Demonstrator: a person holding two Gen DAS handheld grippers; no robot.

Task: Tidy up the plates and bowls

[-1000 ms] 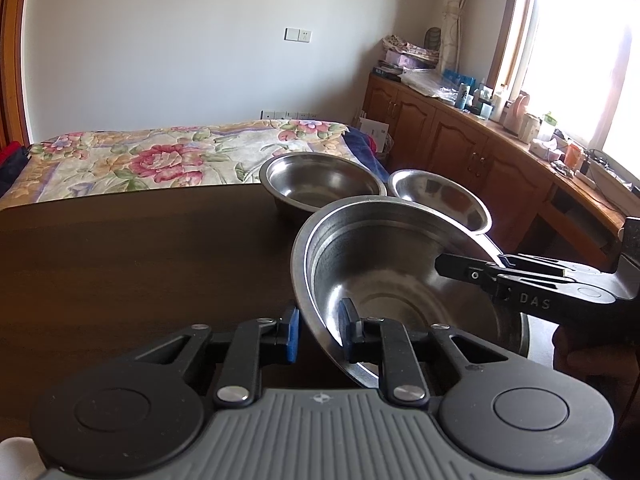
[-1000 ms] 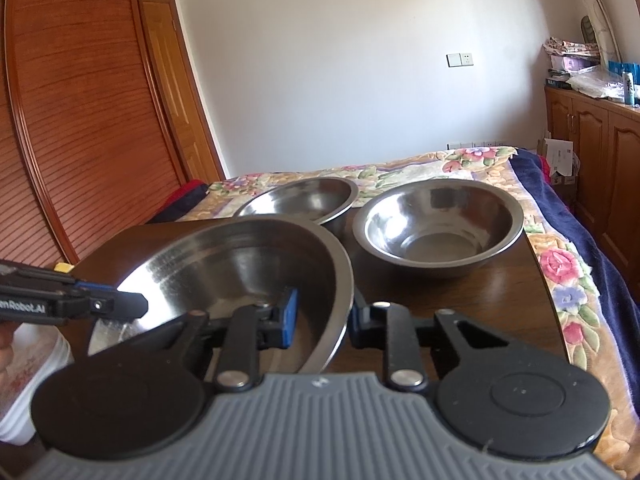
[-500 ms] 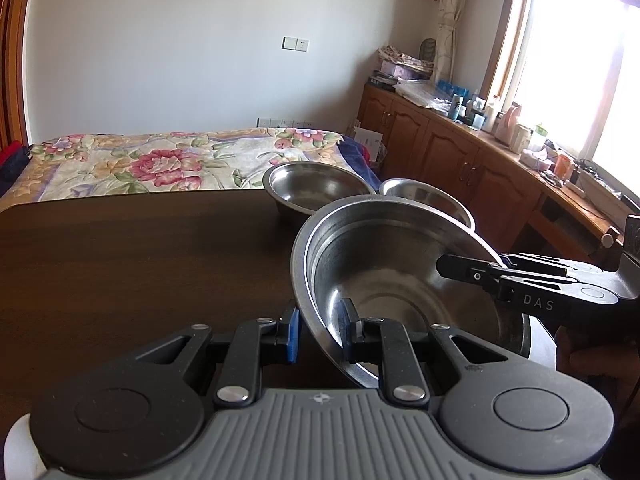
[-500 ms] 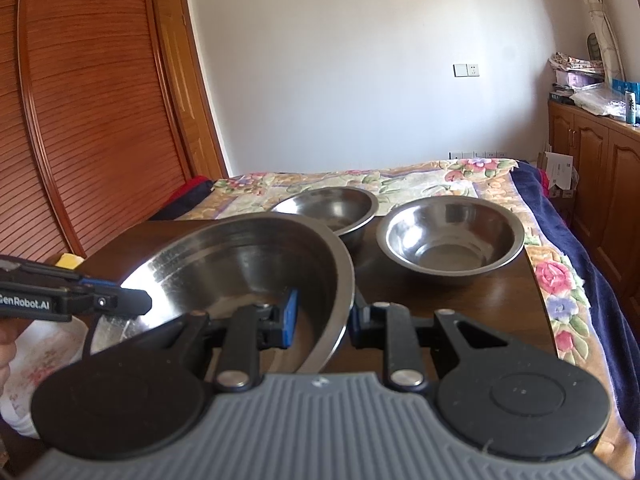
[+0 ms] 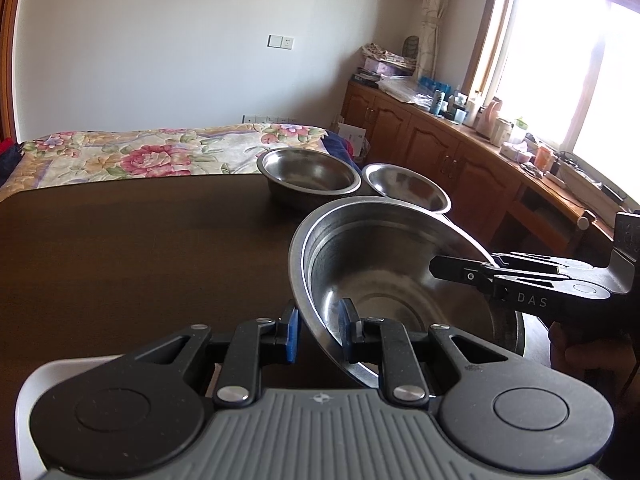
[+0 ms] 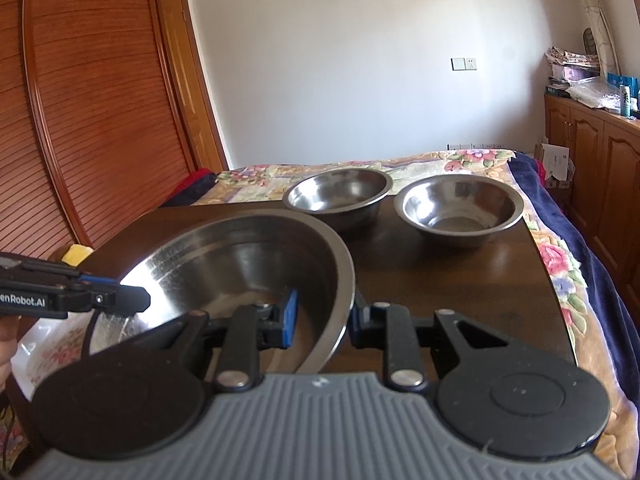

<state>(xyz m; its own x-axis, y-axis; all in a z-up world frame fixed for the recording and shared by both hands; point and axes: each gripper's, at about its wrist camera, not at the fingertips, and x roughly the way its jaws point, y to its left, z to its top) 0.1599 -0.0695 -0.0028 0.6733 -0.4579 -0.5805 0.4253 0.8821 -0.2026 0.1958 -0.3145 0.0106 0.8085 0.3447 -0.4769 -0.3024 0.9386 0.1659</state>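
A large steel bowl [image 5: 400, 280] [image 6: 240, 264] hangs tilted over the near part of the dark wooden table [image 5: 140, 248] [image 6: 460, 280]. My left gripper [image 5: 318, 332] is shut on its left rim, and it shows as a dark tip [image 6: 120, 300] in the right wrist view. My right gripper [image 6: 324, 320] is shut on the opposite rim and reaches in from the right [image 5: 480, 276] in the left wrist view. Two smaller steel bowls stand side by side at the table's far edge: one [image 5: 310, 176] [image 6: 338, 196] on the left, the other [image 5: 406, 190] [image 6: 458, 208] on the right.
A white floral plate [image 6: 48, 352] [image 5: 28, 400] lies under the held bowl at the near left. A yellow item [image 6: 76, 254] sits at the table's left edge. Behind the table is a floral bed [image 5: 140, 152]; wooden cabinets [image 5: 460, 168] line the right wall.
Both grippers have drawn back toward the near side with the large bowl held between them. The two small bowls now look farther off, and the white plate has come into view below.
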